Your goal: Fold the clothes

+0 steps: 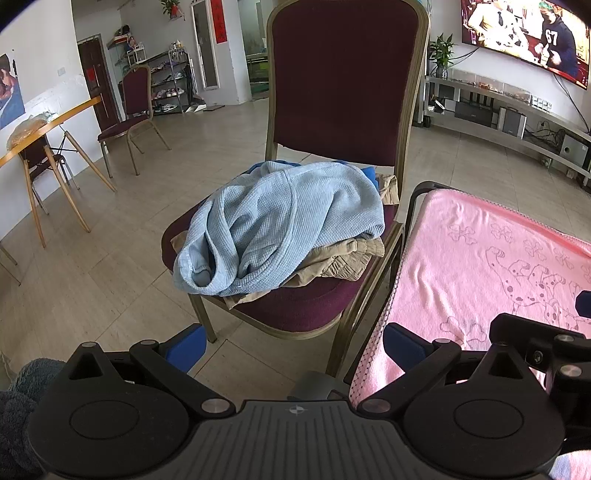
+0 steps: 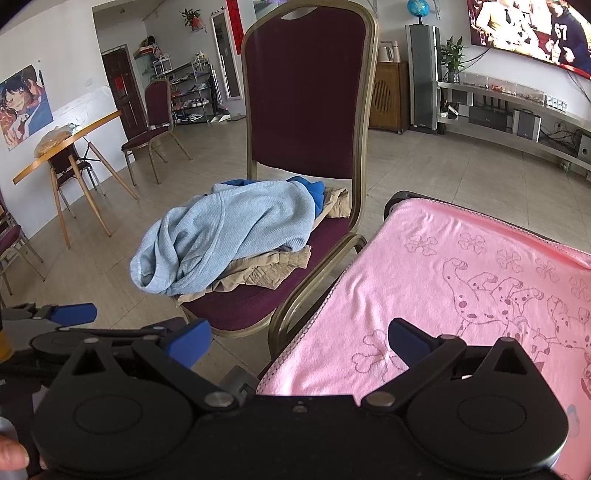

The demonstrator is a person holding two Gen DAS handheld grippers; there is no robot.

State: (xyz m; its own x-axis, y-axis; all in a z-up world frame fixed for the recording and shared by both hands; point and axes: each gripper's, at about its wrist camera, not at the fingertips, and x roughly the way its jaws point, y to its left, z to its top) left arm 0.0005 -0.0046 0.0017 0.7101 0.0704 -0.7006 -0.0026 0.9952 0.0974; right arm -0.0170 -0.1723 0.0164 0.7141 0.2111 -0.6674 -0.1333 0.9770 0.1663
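Note:
A crumpled light blue knit top (image 1: 280,225) (image 2: 225,232) lies on top of a pile on the seat of a maroon chair (image 1: 343,74) (image 2: 303,85). Under it sit tan trousers (image 1: 343,258) (image 2: 269,267) and a bright blue garment (image 2: 314,190). My left gripper (image 1: 295,347) is open, well short of the pile, with nothing between its blue pads (image 1: 188,345). My right gripper (image 2: 299,341) is also open and empty, its right finger over a pink towel (image 2: 461,288) (image 1: 480,266). The left gripper's blue pad (image 2: 74,312) shows at the left of the right wrist view.
The pink towel with dog prints covers a surface right of the chair. Behind are a wooden table (image 1: 44,125), a second maroon chair (image 1: 133,107), shoe shelves (image 2: 192,88), a media bench (image 2: 517,110) and a wall screen (image 2: 535,26). Tiled floor lies around the chair.

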